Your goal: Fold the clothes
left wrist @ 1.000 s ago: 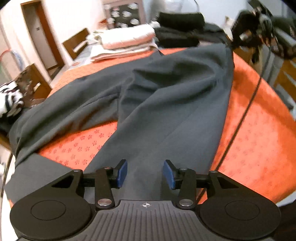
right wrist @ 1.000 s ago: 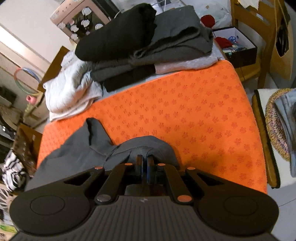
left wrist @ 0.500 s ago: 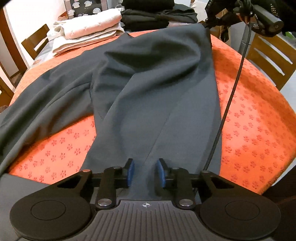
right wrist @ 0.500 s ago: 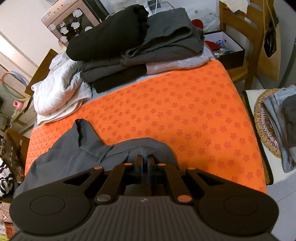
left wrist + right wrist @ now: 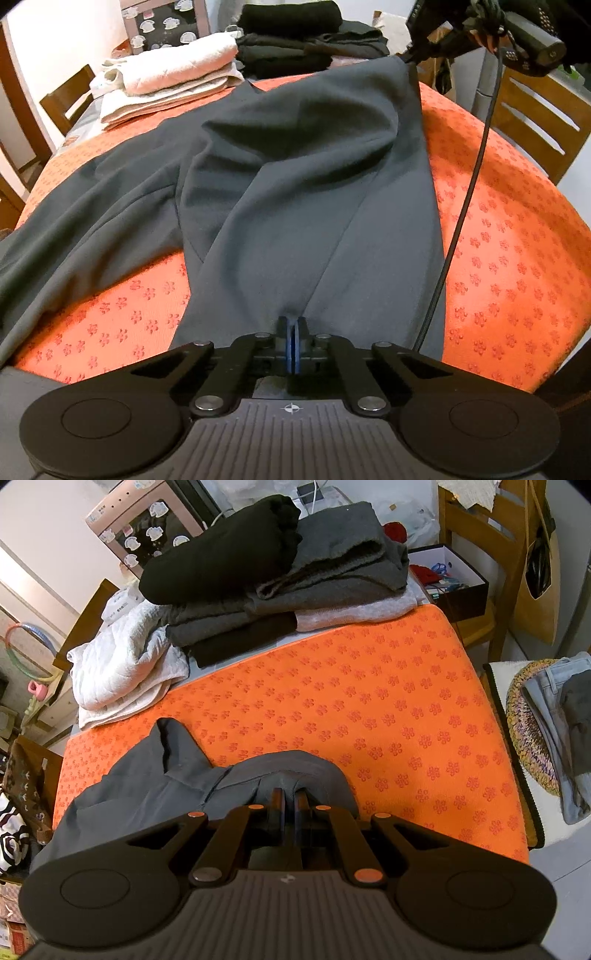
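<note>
Both tools pinch the grey trousers on the orange tabletop.

The left tool, jaws just closed, grips the near hem of the grey trousers; the right tool is clenched on a bunched fold at the far end. Trousers lie lengthwise across the tabletop. Beyond: white folded clothes, dark folded pile.

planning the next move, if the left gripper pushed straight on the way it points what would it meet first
The dark grey trousers: the left gripper is already shut on their near edge, so pushing on would only bunch that cloth over the orange table cover. The folded piles lie much farther off.
</note>
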{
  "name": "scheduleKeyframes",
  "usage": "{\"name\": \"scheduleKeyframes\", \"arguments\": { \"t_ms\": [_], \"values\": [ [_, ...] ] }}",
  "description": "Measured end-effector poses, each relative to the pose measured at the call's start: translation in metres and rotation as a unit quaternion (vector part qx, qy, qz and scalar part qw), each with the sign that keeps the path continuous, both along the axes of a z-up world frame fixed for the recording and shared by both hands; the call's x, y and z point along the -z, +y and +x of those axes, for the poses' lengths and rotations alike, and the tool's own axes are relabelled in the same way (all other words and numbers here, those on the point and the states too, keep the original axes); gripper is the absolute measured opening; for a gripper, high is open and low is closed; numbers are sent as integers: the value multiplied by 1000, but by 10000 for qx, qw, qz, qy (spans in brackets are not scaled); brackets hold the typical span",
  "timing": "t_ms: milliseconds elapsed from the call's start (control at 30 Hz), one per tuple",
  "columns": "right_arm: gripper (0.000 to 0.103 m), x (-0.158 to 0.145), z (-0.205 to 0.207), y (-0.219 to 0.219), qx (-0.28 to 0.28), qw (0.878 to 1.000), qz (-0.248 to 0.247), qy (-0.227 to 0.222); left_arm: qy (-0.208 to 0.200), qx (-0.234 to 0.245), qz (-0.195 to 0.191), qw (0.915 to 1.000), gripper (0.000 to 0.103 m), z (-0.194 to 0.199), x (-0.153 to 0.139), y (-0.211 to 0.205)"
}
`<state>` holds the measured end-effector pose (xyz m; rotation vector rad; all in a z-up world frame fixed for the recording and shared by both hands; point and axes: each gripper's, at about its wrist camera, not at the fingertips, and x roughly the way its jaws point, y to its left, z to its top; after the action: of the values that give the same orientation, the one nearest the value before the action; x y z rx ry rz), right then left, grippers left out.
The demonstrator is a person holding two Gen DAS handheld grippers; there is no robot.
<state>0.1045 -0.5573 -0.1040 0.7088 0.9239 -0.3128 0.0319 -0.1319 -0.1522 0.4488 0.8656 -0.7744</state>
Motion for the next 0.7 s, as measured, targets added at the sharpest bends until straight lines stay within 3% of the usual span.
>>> {"name": "scheduleKeyframes", "arguments": {
  "t_ms": [167, 300, 367, 500, 600, 667, 700],
  "values": [
    [5, -5, -5, -1, 62, 9999, 53, -105, 35, 74, -415, 9991, 3, -3, -28, 8],
    [5, -8, -7, -2, 80, 9998, 117, -162, 327, 318, -800, 9958, 3, -6, -49, 15],
    [5, -6, -8, -3, 86, 9997, 135, -157, 466, 586, -788, 9941, 4, -11, -50, 13],
    [5, -1, -10, -3, 91, 9998, 159, -124, 535, 656, -492, 9952, 5, -15, -38, 7],
    [5, 1, -13, -2, 73, 9998, 161, -106, 431, 595, -546, 9958, 12, -14, -43, 9],
    [5, 2, -14, -2, 74, 9998, 173, -113, 378, 609, -532, 9960, 29, -13, -44, 10],
    [5, 3, -14, -1, 74, 9997, 178, -120, 355, 609, -512, 9962, 31, -12, -43, 10]
  ]
}}
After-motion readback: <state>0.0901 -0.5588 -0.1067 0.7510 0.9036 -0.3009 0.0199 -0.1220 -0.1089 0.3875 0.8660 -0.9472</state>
